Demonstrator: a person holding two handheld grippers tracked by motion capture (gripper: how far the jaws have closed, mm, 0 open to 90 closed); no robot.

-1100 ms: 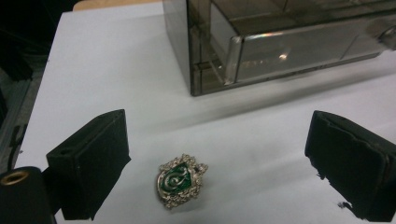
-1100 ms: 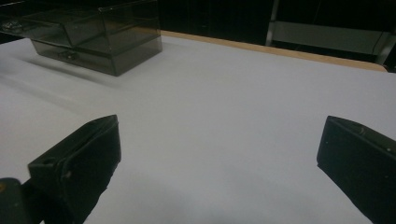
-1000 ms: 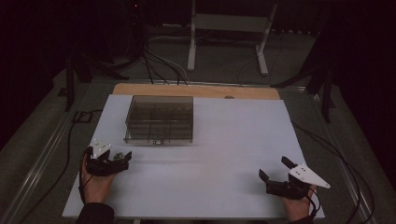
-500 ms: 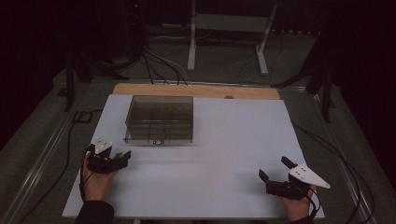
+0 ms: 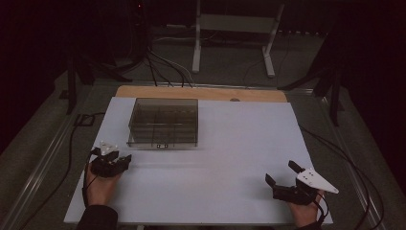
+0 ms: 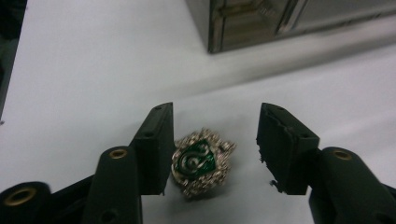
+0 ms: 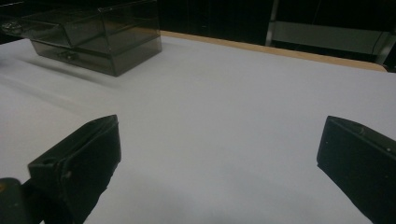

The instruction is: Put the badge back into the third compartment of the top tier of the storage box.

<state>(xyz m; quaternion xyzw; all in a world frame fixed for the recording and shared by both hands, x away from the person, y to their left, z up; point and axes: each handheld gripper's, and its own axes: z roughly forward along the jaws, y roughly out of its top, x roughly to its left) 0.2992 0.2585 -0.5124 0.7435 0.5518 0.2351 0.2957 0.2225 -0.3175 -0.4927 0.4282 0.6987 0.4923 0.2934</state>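
Observation:
A small gold badge with a green centre (image 6: pixel 201 161) lies on the white table top (image 5: pixel 239 143), between the jaws of my left gripper (image 6: pixel 215 116). The jaws have just been closing. One pad (image 6: pixel 159 149) stands right against the badge's edge, and the other pad (image 6: pixel 280 144) is still a gap away, so the gripper is open around it. In the high view my left gripper (image 5: pixel 125 159) sits near the table's front left. My right gripper (image 5: pixel 280 172) rests at the front right, open and wide, with nothing between its jaws (image 7: pixel 222 126).
A smoky clear box with compartments (image 5: pixel 163 122) stands at the back left of the table, just beyond my left gripper (image 6: pixel 280 18) and far off in the right gripper view (image 7: pixel 93 35). A wooden strip (image 5: pixel 201 92) borders the far edge. Cables lie on the floor.
The left gripper's jaws have drawn closer together. Both hands have kept their places on the table.

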